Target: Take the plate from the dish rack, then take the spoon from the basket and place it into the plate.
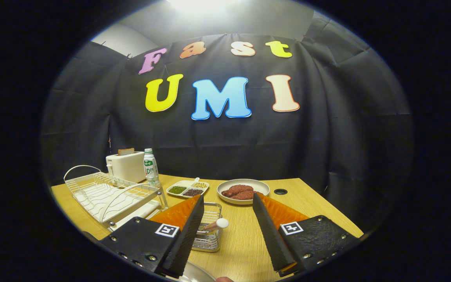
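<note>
- Spoon (217, 225): handle sticks up out of the little wire basket (210, 231), just ahead of the left finger, so it looks easy to pinch from above.
- Plate (194, 274): only a rim edge peeks out near the bottom, below the fingers; looks like it's already out of the dish rack (108, 194), which sits empty far left.
- Gripper (225, 235): jaws wide apart, holding nothing, hovering over the wooden surface (241, 243). I'd guess it's lining up on the spoon.
- Background stuff: toaster (125, 165), bottle (151, 166), a divided snack tray (188, 189), and a dish of meat (243, 191) on the far side.
</note>
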`<state>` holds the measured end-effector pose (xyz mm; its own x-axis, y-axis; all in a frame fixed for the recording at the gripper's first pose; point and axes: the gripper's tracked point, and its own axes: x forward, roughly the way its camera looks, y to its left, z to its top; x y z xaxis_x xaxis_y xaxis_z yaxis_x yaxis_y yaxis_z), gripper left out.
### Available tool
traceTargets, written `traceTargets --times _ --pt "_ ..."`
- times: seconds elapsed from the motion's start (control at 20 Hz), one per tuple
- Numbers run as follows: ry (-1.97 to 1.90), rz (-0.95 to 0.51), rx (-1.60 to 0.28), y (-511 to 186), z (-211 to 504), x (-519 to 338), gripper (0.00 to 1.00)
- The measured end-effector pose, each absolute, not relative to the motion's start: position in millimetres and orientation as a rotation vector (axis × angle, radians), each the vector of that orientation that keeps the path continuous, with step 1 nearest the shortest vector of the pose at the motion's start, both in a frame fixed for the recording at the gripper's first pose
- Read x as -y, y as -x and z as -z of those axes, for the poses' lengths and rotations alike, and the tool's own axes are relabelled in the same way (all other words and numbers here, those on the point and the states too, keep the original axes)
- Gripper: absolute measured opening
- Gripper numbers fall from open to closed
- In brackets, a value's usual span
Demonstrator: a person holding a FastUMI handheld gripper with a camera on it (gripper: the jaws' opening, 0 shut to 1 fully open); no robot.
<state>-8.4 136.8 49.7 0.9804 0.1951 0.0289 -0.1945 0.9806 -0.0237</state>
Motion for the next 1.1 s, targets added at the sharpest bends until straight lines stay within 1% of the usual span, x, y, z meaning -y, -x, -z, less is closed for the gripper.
traceTargets --times 0.15,0.25,0.3,0.35,0.4,0.45,0.55,0.65,0.7,0.75,0.8,0.95,1.1 --pt "0.011 -0.21 0.038 -0.4 -43.2 -141.3 0.78" --pt "-0.001 -0.231 0.036 3.0 -43.9 -146.7 0.72" --pt "-0.014 -0.239 0.029 -4.1 -40.6 -148.2 0.65" --pt "-0.012 -0.213 0.015 -11.1 -35.4 -146.5 0.6" --pt "-0.017 -0.212 0.022 -11.1 -35.8 -144.4 0.51" --pt "-0.019 -0.201 0.022 -12.7 -37.1 -142.0 0.36" --pt "-0.033 -0.208 -0.006 -11.9 -31.5 -145.4 0.36" --pt "-0.057 -0.239 0.012 -16.4 -33.6 -150.2 0.34" --pt "-0.054 -0.251 0.005 -12.1 -34.0 -155.2 0.19" --pt "-0.05 -0.252 0.016 -10.1 -34.7 -155.1 0.18" --pt "-0.055 -0.259 0.017 -10.3 -37.7 -158.2 0.12" --pt "-0.057 -0.242 -0.019 -3.0 -42.5 -157.4 0.11" --pt "-0.049 -0.243 -0.014 10.0 -67.7 -157.3 0.11"
